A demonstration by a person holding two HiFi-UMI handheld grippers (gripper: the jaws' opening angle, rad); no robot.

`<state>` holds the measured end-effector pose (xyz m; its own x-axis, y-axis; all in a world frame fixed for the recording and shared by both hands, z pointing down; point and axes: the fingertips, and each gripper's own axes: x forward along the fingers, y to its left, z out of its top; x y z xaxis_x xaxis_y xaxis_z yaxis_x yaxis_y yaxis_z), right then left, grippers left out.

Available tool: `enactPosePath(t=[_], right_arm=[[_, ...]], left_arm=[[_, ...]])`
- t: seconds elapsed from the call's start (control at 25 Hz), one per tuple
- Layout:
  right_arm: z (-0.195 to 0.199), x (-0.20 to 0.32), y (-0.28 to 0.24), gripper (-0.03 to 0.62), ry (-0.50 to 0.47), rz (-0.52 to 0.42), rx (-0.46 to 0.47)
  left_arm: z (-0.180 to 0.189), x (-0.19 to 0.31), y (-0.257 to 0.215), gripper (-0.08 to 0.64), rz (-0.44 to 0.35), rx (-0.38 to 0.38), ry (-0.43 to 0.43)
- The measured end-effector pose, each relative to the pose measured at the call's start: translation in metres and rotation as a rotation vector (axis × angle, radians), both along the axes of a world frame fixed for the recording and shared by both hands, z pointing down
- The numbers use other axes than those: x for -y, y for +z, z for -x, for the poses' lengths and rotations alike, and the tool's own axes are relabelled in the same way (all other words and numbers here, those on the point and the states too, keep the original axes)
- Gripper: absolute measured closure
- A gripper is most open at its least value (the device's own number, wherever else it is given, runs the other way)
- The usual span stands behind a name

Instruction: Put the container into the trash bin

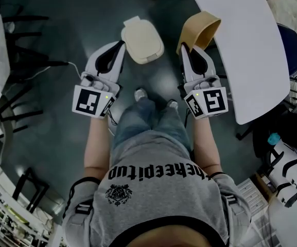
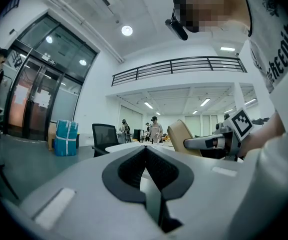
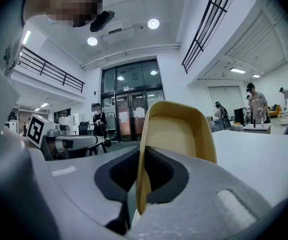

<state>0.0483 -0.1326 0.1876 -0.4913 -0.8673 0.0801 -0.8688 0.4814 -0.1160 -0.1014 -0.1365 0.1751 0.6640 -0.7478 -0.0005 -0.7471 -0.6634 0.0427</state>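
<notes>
Container rim clamped in right gripper, beside table edge; trash bin near.

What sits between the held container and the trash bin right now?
Nothing: in the head view only bare dark floor separates the container in the right gripper from the trash bin.

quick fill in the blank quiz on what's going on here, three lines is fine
1. The right claw grips the tan container, while the left claw is shut and holds ___.
2. The trash bin stands on the ___, ahead of the person's feet.
3. The white table lies on the person's ___ side.

Missing words: nothing; floor; right
</notes>
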Motion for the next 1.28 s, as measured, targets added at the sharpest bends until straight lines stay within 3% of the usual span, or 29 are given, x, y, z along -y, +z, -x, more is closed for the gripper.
enactPosePath(t=[0.68,1.04,1.28], right_arm=[[-0.017,0.007,0.074,0.577,0.039,0.132,0.012],[-0.024,0.014,0.125,0.577,0.045,0.191,0.012],[-0.030,0.014,0.162,0.578,0.041,0.236,0.014]], left_arm=[[-0.016,0.012,0.077,0.545,0.142,0.030,0.035],[-0.030,0.015,0.145,0.548,0.234,0.078,0.070],[-0.044,0.014,0.192,0.554,0.252,0.085,0.099]])
